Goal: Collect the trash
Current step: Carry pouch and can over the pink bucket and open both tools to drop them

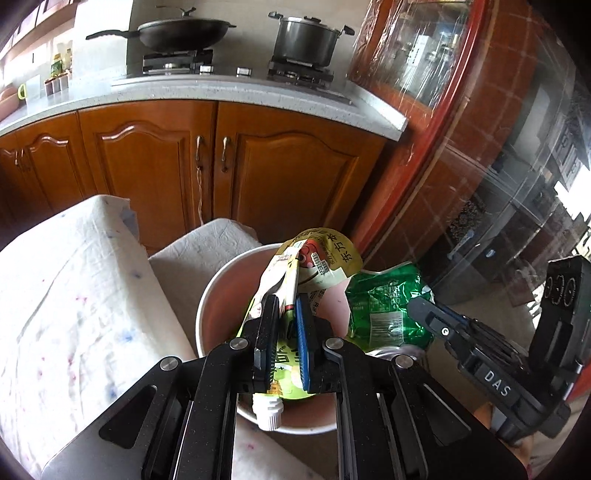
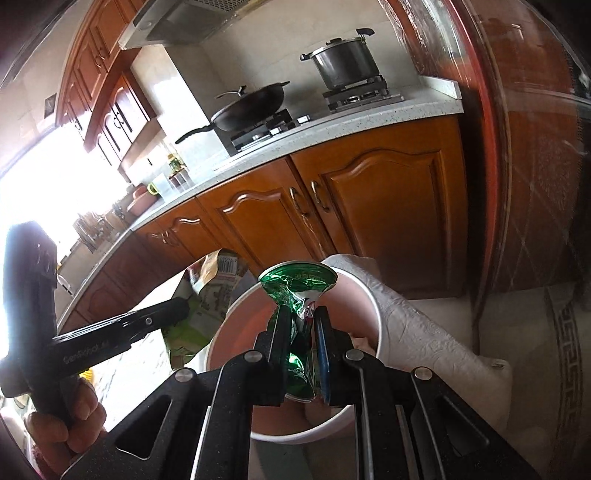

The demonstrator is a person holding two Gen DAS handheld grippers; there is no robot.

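So I've got a piece of trash in each hand and both sit right over the bin [image 1: 207, 295], a round white bucket with a pinkish inside. My left gripper [image 1: 286, 299] is clamped tight on a flattened yellow-green drink pouch [image 1: 317, 258]; the pads pinch it across its middle, its printed top sticks up past the fingertips and its white screw spout [image 1: 269, 415] hangs down toward me, just above the near rim. In that same view the pouch covers the middle of the bin opening.

My right gripper [image 2: 301, 314] is squeezed on a crushed green can [image 2: 299, 282]. The can is pinched at its crumpled waist, with its round silver-rimmed end fanned out just beyond the fingertips, over the far part of the bin [image 2: 369, 295] mouth. From the left camera the can [image 1: 388, 306] sits just right of the pouch, by the bin's right rim, with the right gripper [image 1: 424, 314] coming in from that side.

The bin stands beside a cloth-covered table [image 1: 74, 295], close to its corner. Wooden cabinets [image 1: 147, 158] and a countertop with a wok [image 1: 181, 33] and a steel pot [image 1: 306, 40] are behind it.
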